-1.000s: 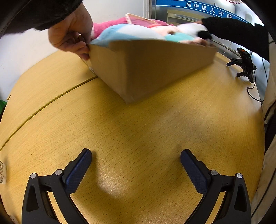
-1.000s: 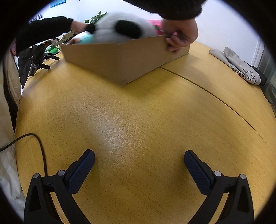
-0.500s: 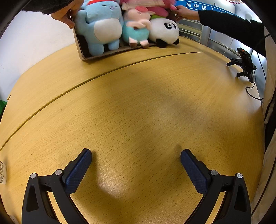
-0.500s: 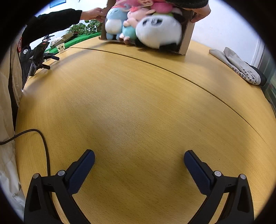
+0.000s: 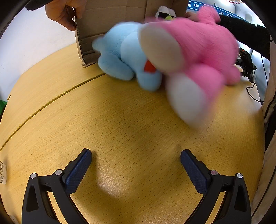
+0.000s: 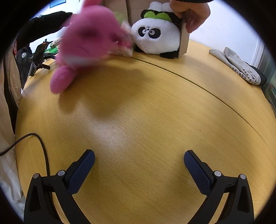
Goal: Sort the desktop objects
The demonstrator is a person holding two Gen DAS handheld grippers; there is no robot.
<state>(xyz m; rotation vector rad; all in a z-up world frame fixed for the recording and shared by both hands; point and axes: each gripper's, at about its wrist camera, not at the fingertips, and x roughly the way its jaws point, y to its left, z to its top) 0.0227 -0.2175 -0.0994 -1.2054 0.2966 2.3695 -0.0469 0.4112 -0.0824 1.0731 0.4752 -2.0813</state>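
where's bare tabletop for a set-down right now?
Free: the wide stretch of table between both open grippers and the toys. Crowded: the far edge, where the tipped cardboard box, blue plush, pink plush and panda sit.

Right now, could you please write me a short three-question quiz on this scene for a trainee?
1. True or false: the left gripper and right gripper are both open and empty.
2. Which toy looks motion-blurred? A) pink plush B) panda plush C) blue plush
3. Fill in: a hand grips the edge of the tipped cardboard ___.

Key: 1 true; 2 A; 3 box.
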